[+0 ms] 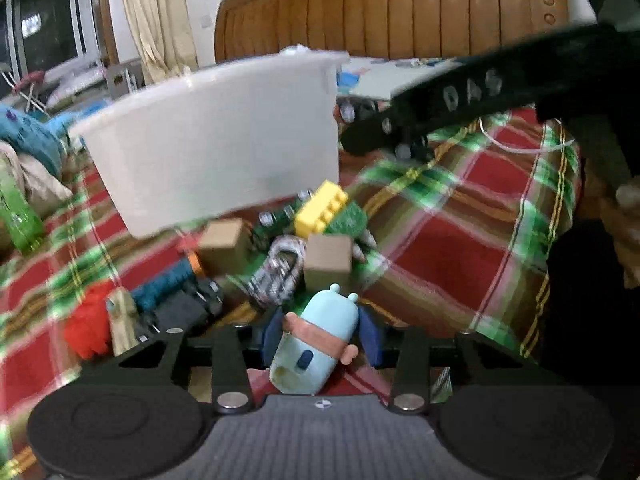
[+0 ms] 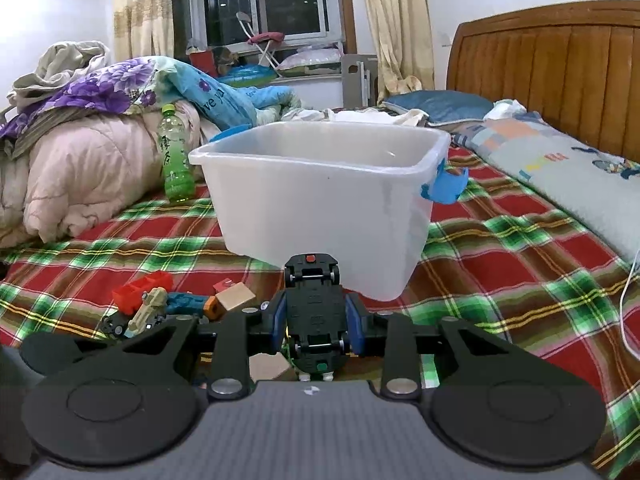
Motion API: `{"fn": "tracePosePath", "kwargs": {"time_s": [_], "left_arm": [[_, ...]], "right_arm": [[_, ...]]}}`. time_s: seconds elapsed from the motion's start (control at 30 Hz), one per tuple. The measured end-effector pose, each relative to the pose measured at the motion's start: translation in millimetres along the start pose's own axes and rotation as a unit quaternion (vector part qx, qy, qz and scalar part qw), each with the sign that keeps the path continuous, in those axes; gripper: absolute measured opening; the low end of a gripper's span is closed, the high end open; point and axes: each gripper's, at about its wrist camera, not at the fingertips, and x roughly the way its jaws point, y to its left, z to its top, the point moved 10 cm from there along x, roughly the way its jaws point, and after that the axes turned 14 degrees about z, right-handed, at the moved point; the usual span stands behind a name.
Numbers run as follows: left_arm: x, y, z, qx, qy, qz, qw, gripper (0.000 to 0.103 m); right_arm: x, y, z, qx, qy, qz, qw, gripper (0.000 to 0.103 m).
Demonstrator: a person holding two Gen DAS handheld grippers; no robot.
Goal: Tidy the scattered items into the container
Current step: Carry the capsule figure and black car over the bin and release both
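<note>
Bedroom scene: a bed covered with a red-and-green plaid blanket (image 2: pixel 500 248), a wooden headboard (image 2: pixel 552 52) behind it, piled quilts and a green drink bottle (image 2: pixel 176 156) to one side. On the blanket stands the white plastic bin (image 2: pixel 320 200), open-topped with a blue handle clip, seemingly empty as far as its walls let one see.

Right gripper (image 2: pixel 316 320): clenched on the black toy car (image 2: pixel 316 312), underside toward the camera, low and just in front of the bin's near wall.

Left gripper (image 1: pixel 320 328): clenched on the pale blue figure toy (image 1: pixel 316 344), held over the heap of loose items, which includes a yellow brick (image 1: pixel 320 208), two wooden blocks (image 1: pixel 328 260), a metal shackle (image 1: pixel 280 268) and a red piece (image 1: pixel 90 324). The left view is motion-blurred, so fine contact is uncertain.

Risks, as judged:
- The car sits below rim height; advancing without lifting would probably strike the wall and push the light bin.
- Both grippers converge near one opening and could collide.
- The rounded figure toy may slip between the pads if swung quickly.
</note>
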Motion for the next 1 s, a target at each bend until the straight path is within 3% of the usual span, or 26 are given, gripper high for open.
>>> {"fn": "tracePosePath", "kwargs": {"time_s": [0.27,0.63,0.83,1.0], "left_arm": [[-22,30,59,-0.032,-0.062,0.027,0.9972,0.045],[-14,84,171,-0.078,-0.138,0.065,0.9853,0.045],[32,102,203,-0.102,-0.121,0.077,0.9844,0.045],[73,110,198,-0.106,-0.079,0.091,0.9871,0.045]], "right_arm": [[2,0,26,-0.014,-0.021,-0.002,1.0,0.034],[8,-9,100,-0.04,-0.078,-0.017,0.996,0.034],[44,-34,117,-0.024,-0.064,-0.029,0.997,0.035],[66,-48,113,-0.012,-0.042,-0.033,0.999,0.035]]}}
